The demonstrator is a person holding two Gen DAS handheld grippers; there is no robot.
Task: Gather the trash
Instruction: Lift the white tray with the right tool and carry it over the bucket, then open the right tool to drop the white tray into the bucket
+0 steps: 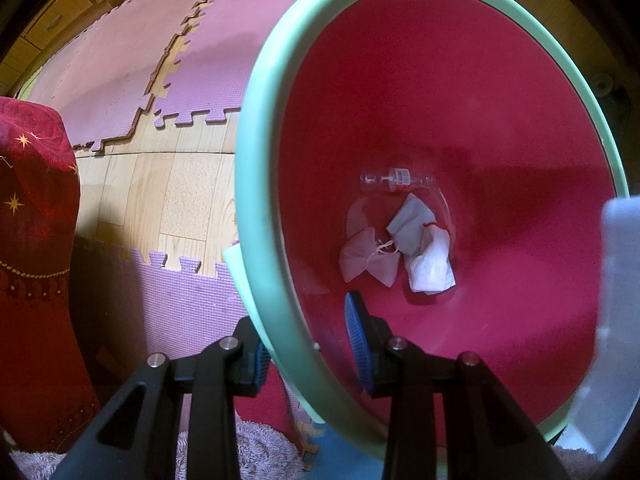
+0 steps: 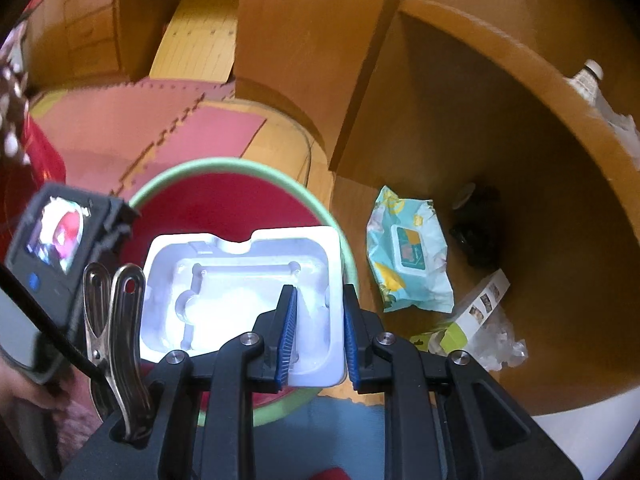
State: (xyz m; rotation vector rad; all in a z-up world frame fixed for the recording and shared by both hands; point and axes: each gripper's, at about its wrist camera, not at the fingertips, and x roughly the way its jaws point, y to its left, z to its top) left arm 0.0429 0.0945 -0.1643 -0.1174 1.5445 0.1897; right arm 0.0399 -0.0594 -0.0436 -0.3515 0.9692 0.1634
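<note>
The left gripper is clamped on the mint-green rim of the trash bin, one blue pad inside the red wall and one outside, holding the bin tilted toward the camera. The right gripper pinches the right edge of a white plastic packaging tray, which hangs just over the bin's mouth; its rim shows at 12 o'clock from the tray. At the bin's bottom already lie a small clear bottle, a pink mesh pouch and crumpled white cloth or paper, so I judge the collecting partly done, with the tray's drop next. Still on the floor under the wooden desk, at 3 o'clock from the right gripper, are a wet-wipes pack, a small white carton and crinkled clear plastic.
</note>
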